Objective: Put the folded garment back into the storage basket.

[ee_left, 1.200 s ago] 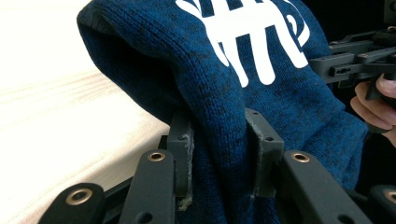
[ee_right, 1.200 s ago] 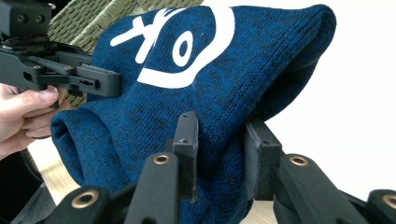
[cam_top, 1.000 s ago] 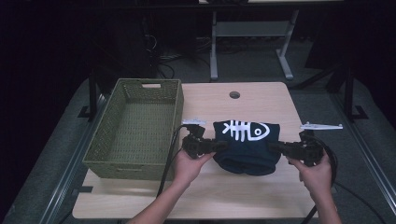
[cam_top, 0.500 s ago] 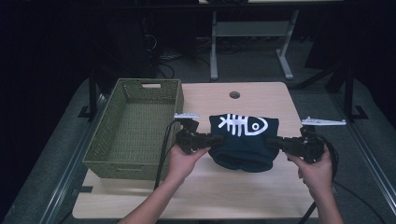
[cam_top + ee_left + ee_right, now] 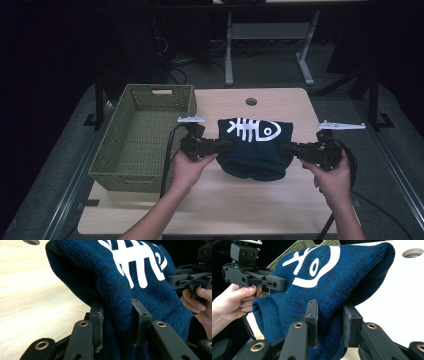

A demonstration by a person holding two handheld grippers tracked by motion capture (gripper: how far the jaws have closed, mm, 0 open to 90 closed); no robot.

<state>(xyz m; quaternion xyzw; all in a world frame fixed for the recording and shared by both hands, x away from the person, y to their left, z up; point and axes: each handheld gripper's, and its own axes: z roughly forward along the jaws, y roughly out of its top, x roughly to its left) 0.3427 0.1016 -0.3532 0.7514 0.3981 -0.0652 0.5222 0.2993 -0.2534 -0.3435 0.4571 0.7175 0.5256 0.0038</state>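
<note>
A dark blue knitted garment (image 5: 254, 147) with a white fish-skeleton print hangs folded between the two grippers, lifted a little off the wooden table (image 5: 260, 200). My left gripper (image 5: 220, 146) is shut on its left edge, and in the left gripper view the knit (image 5: 117, 290) is pinched between the two pads (image 5: 97, 322). My right gripper (image 5: 287, 148) is shut on the right edge, with the cloth (image 5: 329, 297) bunched between its pads (image 5: 313, 320). The left gripper (image 5: 254, 277) and the hand holding it also appear in the right gripper view.
An olive woven basket (image 5: 145, 132) stands on the table's left side, just beside the left hand. A round cable hole (image 5: 251, 101) lies near the far edge. Bare tabletop spreads in front of the garment. Dark floor and a metal stand lie beyond.
Both grippers have carried the garment a little to the left, towards the basket, still holding its two edges. The cloth hangs in much the same folded shape.
</note>
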